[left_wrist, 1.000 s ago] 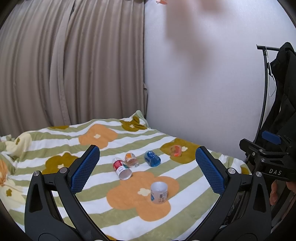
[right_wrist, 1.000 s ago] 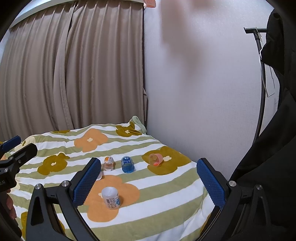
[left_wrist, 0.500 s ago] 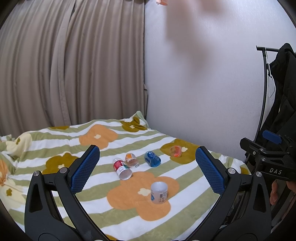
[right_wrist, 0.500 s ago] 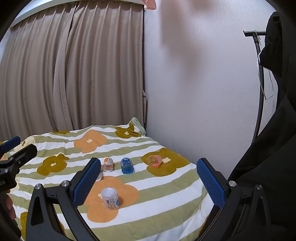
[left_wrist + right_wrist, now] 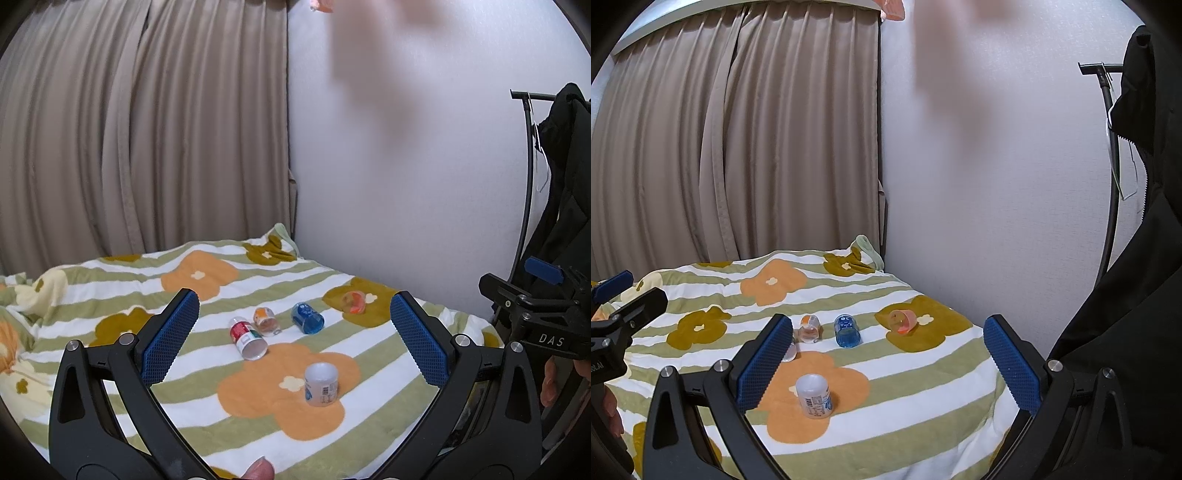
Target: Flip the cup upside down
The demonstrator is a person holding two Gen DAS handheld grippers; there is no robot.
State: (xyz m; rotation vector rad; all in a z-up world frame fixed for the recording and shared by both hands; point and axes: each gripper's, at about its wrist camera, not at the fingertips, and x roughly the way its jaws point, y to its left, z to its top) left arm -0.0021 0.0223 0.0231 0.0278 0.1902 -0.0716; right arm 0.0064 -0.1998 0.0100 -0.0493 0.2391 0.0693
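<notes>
mostly bed (image 5: 110, 391) here, spread with a green-striped flower blanket (image 5: 923, 398) under beige curtains (image 5: 147, 129) and a pale wall (image 5: 997, 184). black coat (image 5: 1137, 314) hanging at the right edge.

left claw (image 5: 295, 336) spread wide, holding nothing, well above the blanket; right claw (image 5: 888, 354) likewise wide and holding nothing.

standing upright, mouth up, on an orange flower near the foot of the bed: white cup (image 5: 321, 384), the nearest of the lot, and the only one on its base. further back, all tipped on their sides: red-labelled cup (image 5: 248, 338), small orange cup (image 5: 265, 320), blue cup (image 5: 307, 318), and, well apart toward the wall, pink cup (image 5: 354, 302).

probably light, thin plastic, a little slick, apt to dent under a hard squeeze and to topple on the soft bedding. best taken across the middle of the wall, below the rim, with a gentle close, leaving room to roll the wrist over.

against the earlier frames, almost no change: cups unmoved, both claws just as wide, only a slight drift in the right view.
</notes>
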